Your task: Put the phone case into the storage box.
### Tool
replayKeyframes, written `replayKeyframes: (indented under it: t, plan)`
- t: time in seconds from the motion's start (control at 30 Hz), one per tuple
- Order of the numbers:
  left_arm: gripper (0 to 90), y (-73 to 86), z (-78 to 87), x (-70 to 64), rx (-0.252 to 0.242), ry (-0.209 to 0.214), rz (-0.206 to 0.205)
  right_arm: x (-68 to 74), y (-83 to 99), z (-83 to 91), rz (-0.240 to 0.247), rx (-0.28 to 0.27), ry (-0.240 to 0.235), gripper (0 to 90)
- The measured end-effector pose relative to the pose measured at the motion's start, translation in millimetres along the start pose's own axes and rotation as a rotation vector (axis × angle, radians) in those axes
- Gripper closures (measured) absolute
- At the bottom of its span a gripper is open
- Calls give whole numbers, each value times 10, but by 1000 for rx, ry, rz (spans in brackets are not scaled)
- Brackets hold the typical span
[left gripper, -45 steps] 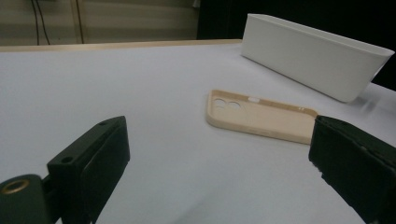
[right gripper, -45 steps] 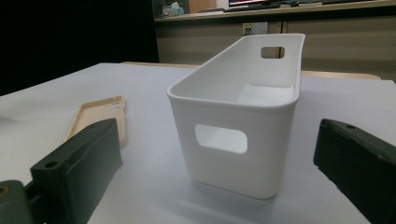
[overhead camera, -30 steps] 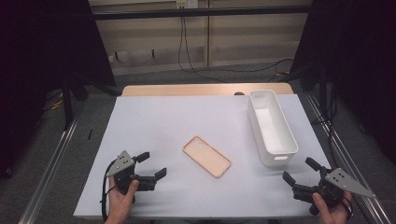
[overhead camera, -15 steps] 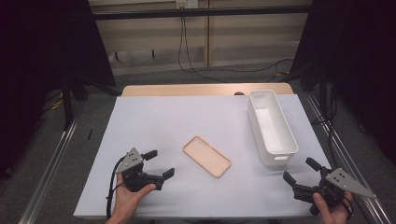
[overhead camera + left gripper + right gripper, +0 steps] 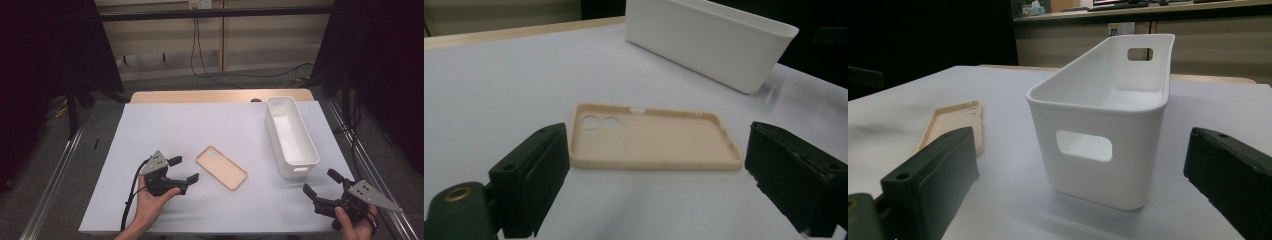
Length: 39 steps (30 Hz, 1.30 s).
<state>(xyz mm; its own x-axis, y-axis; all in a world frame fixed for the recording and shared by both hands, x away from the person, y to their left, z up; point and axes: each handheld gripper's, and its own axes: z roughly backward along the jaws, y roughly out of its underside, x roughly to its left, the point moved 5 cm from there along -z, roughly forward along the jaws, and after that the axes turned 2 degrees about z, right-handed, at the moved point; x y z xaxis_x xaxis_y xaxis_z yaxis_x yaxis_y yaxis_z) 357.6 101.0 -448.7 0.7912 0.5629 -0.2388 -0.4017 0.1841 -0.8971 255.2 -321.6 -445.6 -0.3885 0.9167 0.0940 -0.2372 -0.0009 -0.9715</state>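
Left gripper: jaws wide, empty, just left of tan phone case lying flat mid-sheet. White bin right. Right gripper: wide, empty. White sheet over wooden table; dark surrounds. No legible writing.

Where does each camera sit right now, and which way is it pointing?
High view: above the person's side, looking forward and down on the table; both hands, left claw and right claw show.
Left gripper view: rides the left claw, looking along its open jaws at the phone case.
Right gripper view: rides the right claw, facing the white bin end-on.
Shared: all three show the phone case and the bin.
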Motion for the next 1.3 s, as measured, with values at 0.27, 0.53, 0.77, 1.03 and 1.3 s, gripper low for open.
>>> replayKeyframes:
  t: [0.27, 0.53, 0.77, 1.03, 1.3]
  plan:
    - [218, -107, -205, -84, 0, 34, -17, 0, 1, 3, 3, 0, -3, 6]
    - [339, -189, -309, -117, -5, 66, -25, 4, 2, -5, 0, 1, -5, 6]
    - [443, -245, -496, -187, 10, 102, -37, 1, 3, 0, 4, 2, -5, 6]
    - [592, -318, -700, -276, 30, 149, -42, 0, 3, 7, 6, 1, -4, 6]
    - [780, -368, -900, -325, 74, 182, -35, 0, 3, 11, 5, -1, -4, 5]
